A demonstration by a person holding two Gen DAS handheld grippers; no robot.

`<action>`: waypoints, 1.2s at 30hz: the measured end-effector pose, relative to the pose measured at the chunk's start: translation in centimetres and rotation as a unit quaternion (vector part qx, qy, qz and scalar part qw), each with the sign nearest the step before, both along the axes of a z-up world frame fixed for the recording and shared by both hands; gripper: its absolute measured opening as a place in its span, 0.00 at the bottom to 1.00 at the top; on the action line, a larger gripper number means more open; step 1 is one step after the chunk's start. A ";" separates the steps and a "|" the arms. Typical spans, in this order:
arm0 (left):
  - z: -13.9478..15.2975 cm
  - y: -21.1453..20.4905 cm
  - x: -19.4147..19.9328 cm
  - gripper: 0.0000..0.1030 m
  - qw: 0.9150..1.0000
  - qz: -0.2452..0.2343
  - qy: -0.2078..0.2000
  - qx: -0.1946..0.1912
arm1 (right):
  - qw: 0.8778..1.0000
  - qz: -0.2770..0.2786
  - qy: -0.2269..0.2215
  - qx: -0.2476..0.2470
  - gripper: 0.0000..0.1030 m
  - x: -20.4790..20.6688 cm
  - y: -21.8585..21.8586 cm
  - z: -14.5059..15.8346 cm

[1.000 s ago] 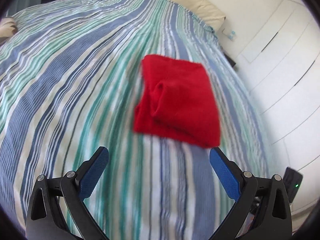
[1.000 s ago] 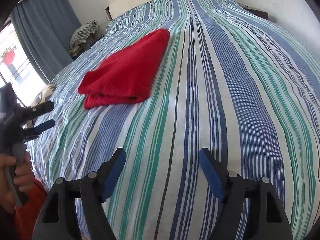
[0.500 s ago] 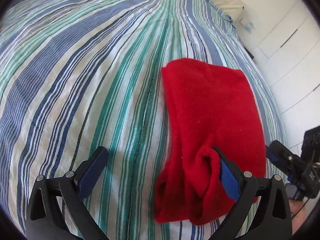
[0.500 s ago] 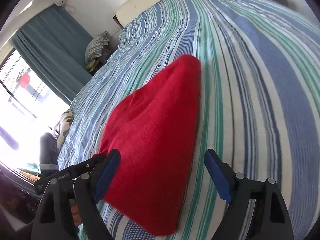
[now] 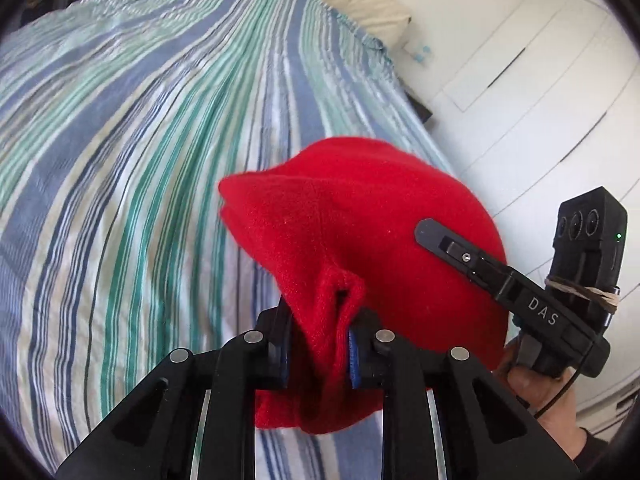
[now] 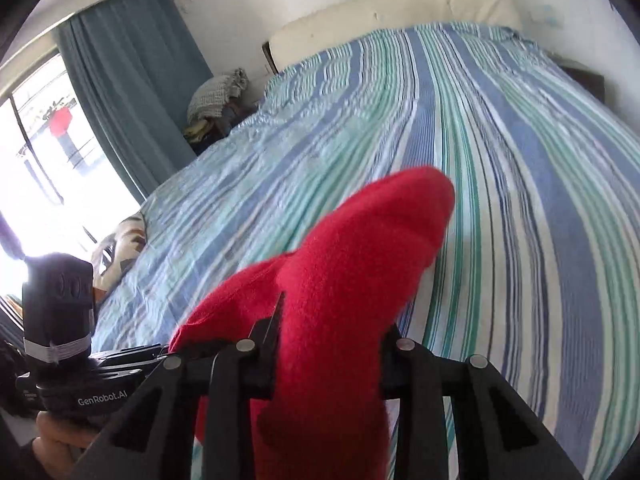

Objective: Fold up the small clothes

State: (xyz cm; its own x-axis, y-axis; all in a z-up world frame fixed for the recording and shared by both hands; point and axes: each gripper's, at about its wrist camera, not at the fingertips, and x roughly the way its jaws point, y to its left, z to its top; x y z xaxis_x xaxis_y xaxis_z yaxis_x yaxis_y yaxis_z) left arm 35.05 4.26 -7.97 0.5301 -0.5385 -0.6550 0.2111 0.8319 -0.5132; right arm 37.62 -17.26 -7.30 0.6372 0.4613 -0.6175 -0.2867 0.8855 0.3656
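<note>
A folded red fleece garment (image 5: 360,216) is held up over the near edge of the striped bed (image 5: 140,140). My left gripper (image 5: 320,344) is shut on a bunched end of it. My right gripper (image 6: 328,344) is shut on the other end of the red garment (image 6: 360,264), which covers the pads. The right gripper also shows in the left wrist view (image 5: 500,280), with a finger lying across the cloth. The left gripper's body shows at the lower left of the right wrist view (image 6: 72,360).
The bed's blue, green and white striped sheet (image 6: 500,160) stretches away to a cream headboard (image 6: 400,4). White wardrobe doors (image 5: 540,100) stand to the right. A blue curtain (image 6: 132,68), a bright window and a pile of clothes (image 6: 216,100) are on the left.
Both grippers were open over the garment lying flat on the bed. They have moved in, shut on its near ends and lifted it off the sheet.
</note>
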 end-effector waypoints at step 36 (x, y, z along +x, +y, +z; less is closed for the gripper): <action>6.7 -5.0 -23.0 0.98 0.935 0.118 -0.070 0.327 | 0.981 -0.104 0.042 -0.156 0.99 -28.2 -9.0 6.4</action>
State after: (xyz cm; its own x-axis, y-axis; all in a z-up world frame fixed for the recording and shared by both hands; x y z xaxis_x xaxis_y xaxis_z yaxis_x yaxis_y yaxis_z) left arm 12.02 -0.75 -1.31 0.6882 0.0952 -0.7192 0.0093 0.9901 0.1400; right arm 9.43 -26.25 -0.94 0.6380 0.1067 -0.7627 -0.0680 0.9943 0.0822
